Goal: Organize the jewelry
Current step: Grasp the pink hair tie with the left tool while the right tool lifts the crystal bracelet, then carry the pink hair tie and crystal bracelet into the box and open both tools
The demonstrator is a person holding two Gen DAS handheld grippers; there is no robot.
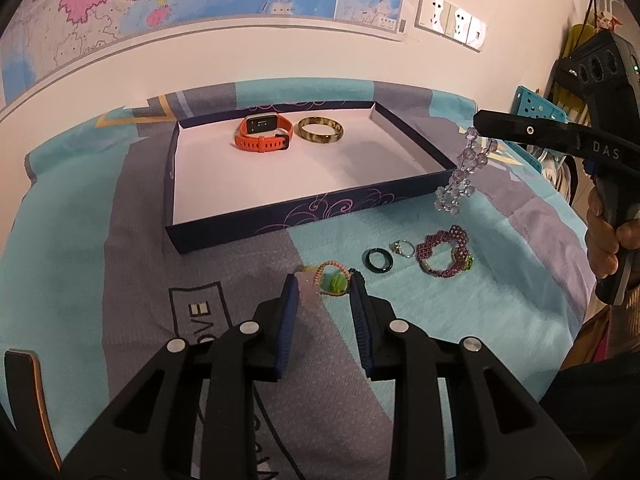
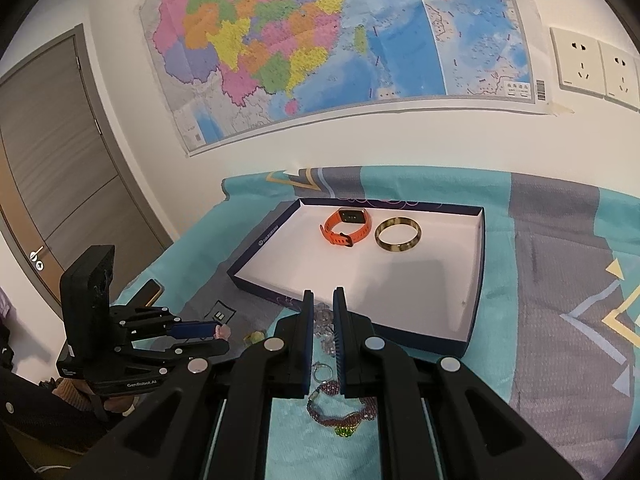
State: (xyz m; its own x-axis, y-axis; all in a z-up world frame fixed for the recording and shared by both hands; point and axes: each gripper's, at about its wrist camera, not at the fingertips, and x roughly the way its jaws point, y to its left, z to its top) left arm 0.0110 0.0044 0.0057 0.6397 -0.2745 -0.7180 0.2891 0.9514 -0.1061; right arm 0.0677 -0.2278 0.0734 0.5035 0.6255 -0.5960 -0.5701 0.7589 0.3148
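A navy box [image 1: 280, 220] with a white floor holds an orange watch [image 1: 264, 132] and an amber bangle [image 1: 320, 130]. My right gripper [image 1: 478, 122] hangs beside the box's right corner, shut on a clear bead bracelet [image 1: 460, 176] that dangles from its tip. Between its pads the beads [image 2: 324, 324] show again. My left gripper [image 1: 324, 296] sits low over the cloth, its jaws narrowed on a coral cord bracelet [image 1: 332, 278] with a pink stone and green bead. On the cloth lie a dark ring [image 1: 378, 261], a silver ring [image 1: 402, 247] and a purple beaded bracelet [image 1: 444, 252].
A teal and grey cloth [image 1: 120, 220] covers the table, which stands against a wall with a map [image 2: 320, 40] and sockets [image 1: 452, 20]. A blue perforated basket [image 1: 536, 108] stands at the right. A phone [image 2: 150, 290] lies near the left edge, and a door [image 2: 48, 160] stands beyond.
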